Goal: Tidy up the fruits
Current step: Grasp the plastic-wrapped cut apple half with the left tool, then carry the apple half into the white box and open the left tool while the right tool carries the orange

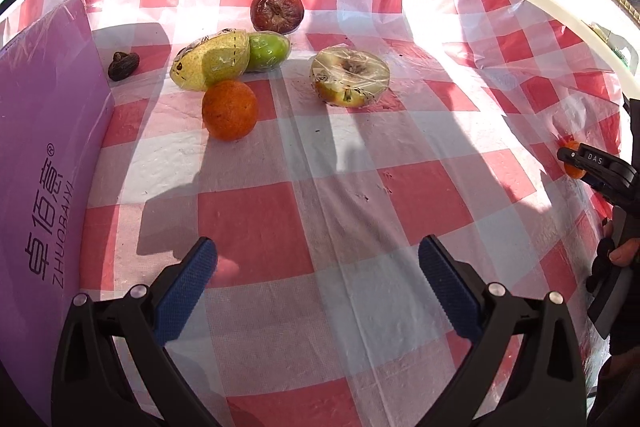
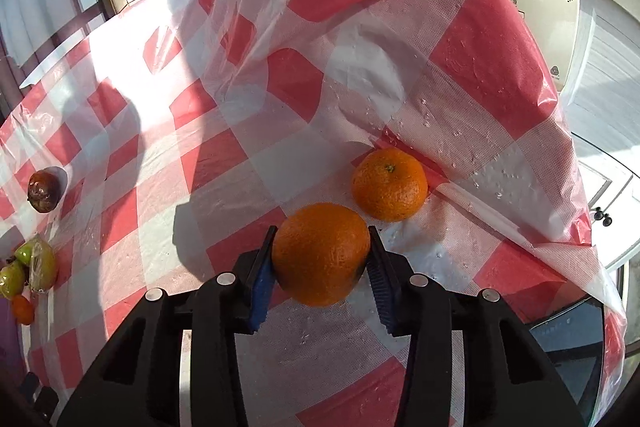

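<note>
While looking along the left gripper, jaws wide open, nothing between the blue pads, only checked tablecloth below. Farther off, fruit in a loose bunch: an orange in front, touching a wrapped pear, with a green apple pressed against the pear's other side. Behind them a wrinkled dark red fruit, alone. To the right a wrapped half apple, cut side up, flat enough not to roll. Near the purple box a small dark dried fruit. Probably waiting there, open, ready for a turn. At the far right edge, the right gripper, seen from the side.

Seen along the right gripper, jaws closed in, both blue pads pressed on the sides of a big orange, gripped at the widest part, likely so it cannot slip. Just beyond, a second orange, close but apart, stem up, tucked against a fold of the cloth. Far left, the other fruit bunch, small and well apart. Likely next: carrying the held orange over to the bunch.
</note>
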The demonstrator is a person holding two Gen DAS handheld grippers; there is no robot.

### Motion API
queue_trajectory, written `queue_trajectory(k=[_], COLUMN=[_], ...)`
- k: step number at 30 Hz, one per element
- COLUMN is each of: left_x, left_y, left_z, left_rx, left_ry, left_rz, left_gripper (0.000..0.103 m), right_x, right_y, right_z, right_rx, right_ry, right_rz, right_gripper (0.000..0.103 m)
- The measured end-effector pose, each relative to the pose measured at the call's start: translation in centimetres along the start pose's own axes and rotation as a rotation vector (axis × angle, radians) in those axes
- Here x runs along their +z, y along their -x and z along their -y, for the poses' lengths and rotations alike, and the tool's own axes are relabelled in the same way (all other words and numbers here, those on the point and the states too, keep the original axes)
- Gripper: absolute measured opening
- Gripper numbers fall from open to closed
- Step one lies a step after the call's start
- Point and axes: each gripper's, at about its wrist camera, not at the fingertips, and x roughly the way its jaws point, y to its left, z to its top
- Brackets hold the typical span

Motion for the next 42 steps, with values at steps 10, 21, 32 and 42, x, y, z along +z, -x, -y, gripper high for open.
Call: queue_trajectory(k=[10, 21, 32, 42], left_x=[8.8, 10.3, 3.4, -4.1], left_y=[-7.5, -8.5, -1.8, 9.8], left_z=[3.8, 4.8, 4.9, 1.4], left_rx=[0.083, 0.092, 0.083, 0.088], left_ry=[-0.005, -0.069, 0.013, 0.001], left_rz=[-0.024, 0.008, 0.106, 0.201], left_gripper=[0.093, 0.062, 0.062, 0.063], right_x=[0.3, 0.8, 0.8, -5.1], right_y=[-0.5, -2.5, -2.5, 4.2], right_z=[-2.0, -0.4, 1.3, -2.8], right_rx=[0.039, 0.11, 0.217, 0.358], right_ry=[0.116, 0.039, -0.064, 0.018], right_rz=[0.011, -0.049, -0.038, 0.038], right_gripper=[0.043, 0.042, 0.042, 0.042])
